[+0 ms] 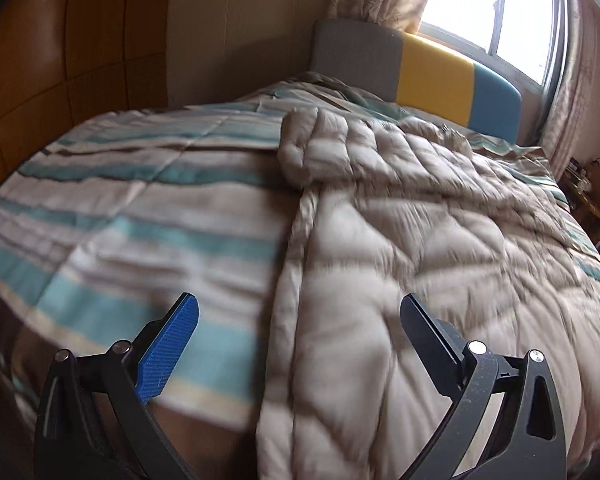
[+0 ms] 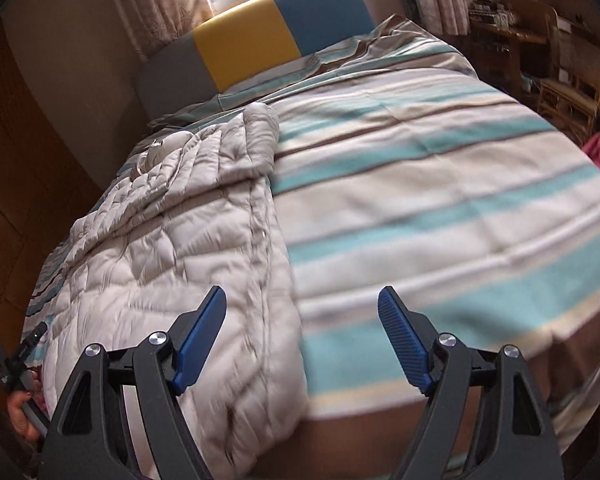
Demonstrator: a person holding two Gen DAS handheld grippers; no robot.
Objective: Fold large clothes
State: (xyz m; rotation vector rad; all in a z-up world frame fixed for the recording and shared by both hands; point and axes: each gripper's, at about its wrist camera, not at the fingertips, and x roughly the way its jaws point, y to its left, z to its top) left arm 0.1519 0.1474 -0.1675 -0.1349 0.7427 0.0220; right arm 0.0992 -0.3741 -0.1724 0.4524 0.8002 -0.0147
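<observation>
Lying lengthwise on the striped bedspread (image 1: 148, 216), with its lower end draped over the foot edge: beige quilted puffer coat (image 1: 400, 220), stitched in diamond and horizontal channels, padded, softly wrinkled, one long straight edge running toward the grey, yellow and blue headboard (image 1: 432, 68). Bunched into a rounded roll at the far end. Left gripper (image 1: 300, 308) spread wide above the coat's long edge, holding nothing. Right gripper (image 2: 302, 300) likewise spread wide, unloaded, over the coat's edge (image 2: 172, 240).

Beige quilted coat (image 2: 172, 240), bedspread (image 2: 440, 208) striped teal, white, brown — headboard (image 2: 256, 46) grey, yellow, blue
</observation>
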